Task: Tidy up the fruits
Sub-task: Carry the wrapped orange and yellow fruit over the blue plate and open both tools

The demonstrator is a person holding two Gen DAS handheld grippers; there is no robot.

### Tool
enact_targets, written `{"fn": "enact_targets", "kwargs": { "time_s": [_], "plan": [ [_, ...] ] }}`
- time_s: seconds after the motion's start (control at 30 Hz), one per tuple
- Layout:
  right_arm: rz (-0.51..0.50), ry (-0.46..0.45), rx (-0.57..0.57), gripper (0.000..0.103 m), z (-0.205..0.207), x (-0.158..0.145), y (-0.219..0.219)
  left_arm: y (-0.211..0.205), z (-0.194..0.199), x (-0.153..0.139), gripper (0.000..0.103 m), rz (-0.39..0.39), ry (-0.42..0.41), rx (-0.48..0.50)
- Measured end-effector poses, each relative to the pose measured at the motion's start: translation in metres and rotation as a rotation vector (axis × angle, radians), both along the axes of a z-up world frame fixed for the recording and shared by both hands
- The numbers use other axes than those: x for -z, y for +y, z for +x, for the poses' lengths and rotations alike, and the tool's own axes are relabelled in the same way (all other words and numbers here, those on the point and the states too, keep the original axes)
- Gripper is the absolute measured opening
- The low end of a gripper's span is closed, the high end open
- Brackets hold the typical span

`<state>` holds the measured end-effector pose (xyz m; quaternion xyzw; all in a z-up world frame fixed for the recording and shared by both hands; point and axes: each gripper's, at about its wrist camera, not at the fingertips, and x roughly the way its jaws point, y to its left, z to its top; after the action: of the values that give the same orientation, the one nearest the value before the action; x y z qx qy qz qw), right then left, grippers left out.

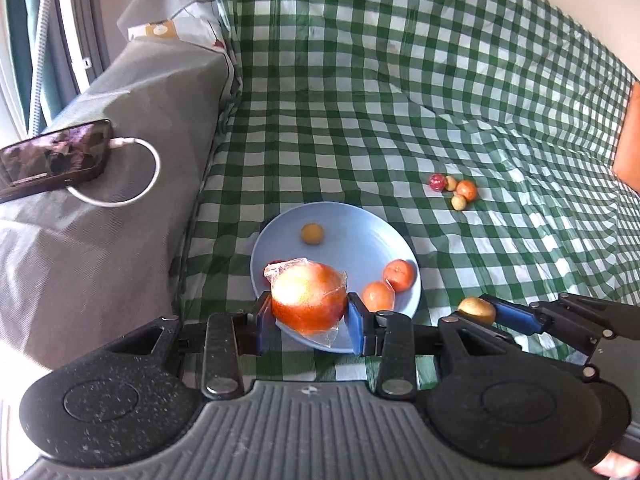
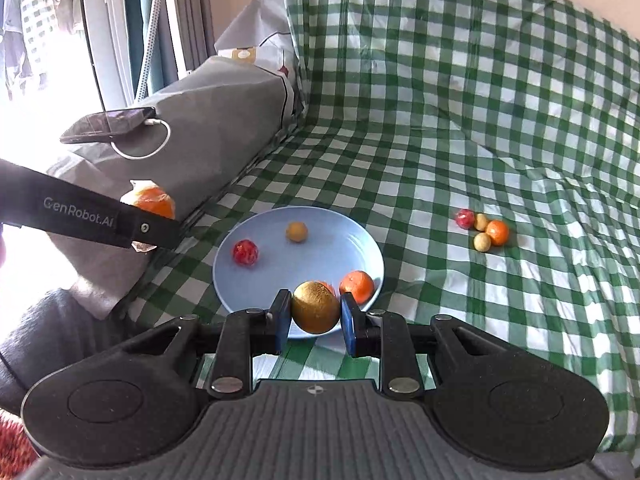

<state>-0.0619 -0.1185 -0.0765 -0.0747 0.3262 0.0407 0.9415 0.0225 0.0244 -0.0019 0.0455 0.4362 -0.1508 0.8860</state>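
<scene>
The blue plate (image 2: 360, 240) lies just ahead of and below both tools: the left tool (image 1: 308, 312) grips a plastic-wrapped orange (image 1: 308, 300) over the plate's near left rim, and the right tool (image 2: 315, 314), the nearer one, grips a golden-brown kiwi (image 2: 315, 307) over its near edge. The plate rests on a bed under a creased green-checked cloth (image 2: 460, 120), four small fruits (image 2: 484, 228) lying well apart to its right, a phone (image 2: 108, 124) on a grey-covered ledge by the window

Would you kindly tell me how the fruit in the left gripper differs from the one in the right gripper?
The wrapped orange in the left gripper is larger, orange-red and sealed in clear plastic. The golden-brown fruit in the right gripper is smaller, egg-shaped and bare. Both are pinched between blue pads above the blue plate.
</scene>
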Motion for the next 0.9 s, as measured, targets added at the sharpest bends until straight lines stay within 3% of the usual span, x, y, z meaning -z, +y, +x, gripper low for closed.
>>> {"fn": "enact_targets", "kwargs": {
  "time_s": [0.4, 0.8, 0.83, 0.87, 0.9],
  "plan": [
    [-0.027, 0.054, 0.011, 0.027, 0.079, 0.03, -0.008, -0.02, 0.072, 0.04, 0.041, 0.024, 0.064, 0.028],
    [-0.074, 0.118, -0.003, 0.027, 0.137, 0.067, -0.013, -0.036, 0.119, 0.078, 0.043, 0.086, 0.102, 0.048],
    [-0.076, 0.122, -0.005, 0.027, 0.14, 0.068, -0.013, -0.037, 0.119, 0.078, 0.046, 0.092, 0.093, 0.047],
    [-0.077, 0.128, -0.009, 0.027, 0.142, 0.07, -0.013, -0.037, 0.119, 0.077, 0.061, 0.098, 0.078, 0.047],
    [-0.077, 0.129, -0.012, 0.03, 0.144, 0.069, -0.013, -0.036, 0.119, 0.074, 0.085, 0.107, 0.053, 0.041]
  ]
}}
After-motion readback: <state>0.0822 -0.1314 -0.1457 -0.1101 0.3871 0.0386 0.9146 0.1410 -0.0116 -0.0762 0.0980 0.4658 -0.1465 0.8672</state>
